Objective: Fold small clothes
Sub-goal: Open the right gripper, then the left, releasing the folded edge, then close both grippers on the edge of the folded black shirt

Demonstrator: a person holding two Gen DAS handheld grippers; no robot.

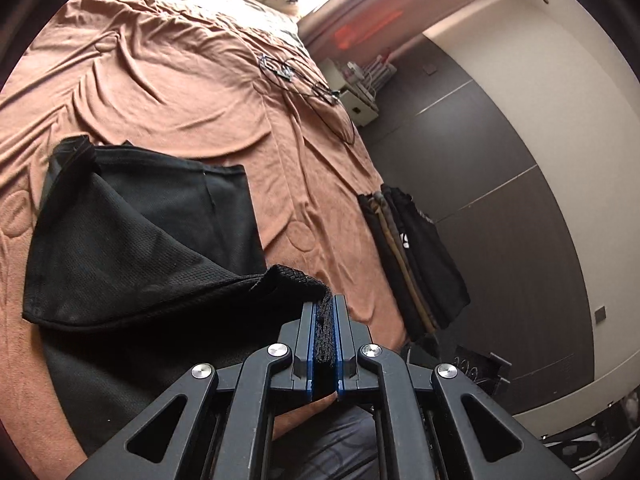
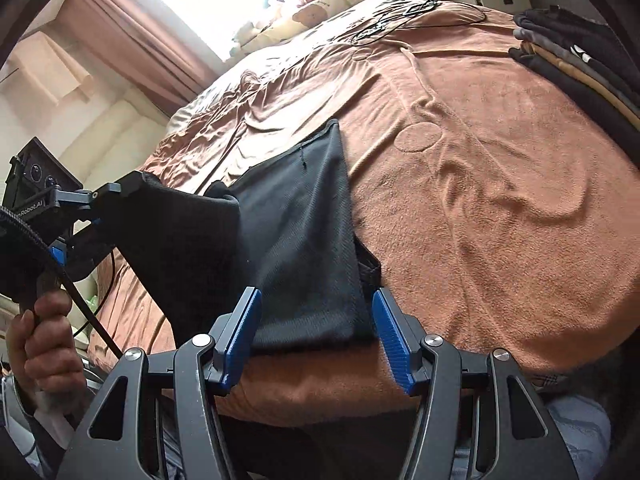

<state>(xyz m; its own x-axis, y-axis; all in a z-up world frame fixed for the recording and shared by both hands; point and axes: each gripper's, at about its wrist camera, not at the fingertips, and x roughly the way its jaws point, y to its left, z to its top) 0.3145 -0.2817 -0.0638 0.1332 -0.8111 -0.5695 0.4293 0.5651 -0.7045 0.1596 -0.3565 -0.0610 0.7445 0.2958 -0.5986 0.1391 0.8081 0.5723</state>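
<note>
A black mesh garment [image 1: 140, 232] lies partly folded on the brown bedspread [image 1: 160, 80]. My left gripper [image 1: 325, 308] is shut on the garment's thick edge and lifts it off the bed. In the right wrist view the same garment [image 2: 304, 232] lies on the bed near the front edge, and the left gripper [image 2: 120, 190] holds its left part raised. My right gripper [image 2: 316, 312] is open, with its blue pads [image 2: 244, 328] on either side of the garment's near edge, not closed on it.
A stack of folded dark and tan clothes [image 1: 416, 248] sits at the bed's right edge, also in the right wrist view [image 2: 580, 56]. Black cables [image 1: 304, 80] lie further up the bed. Pillows [image 2: 320, 4] are at the head. Dark floor [image 1: 500, 200] runs alongside.
</note>
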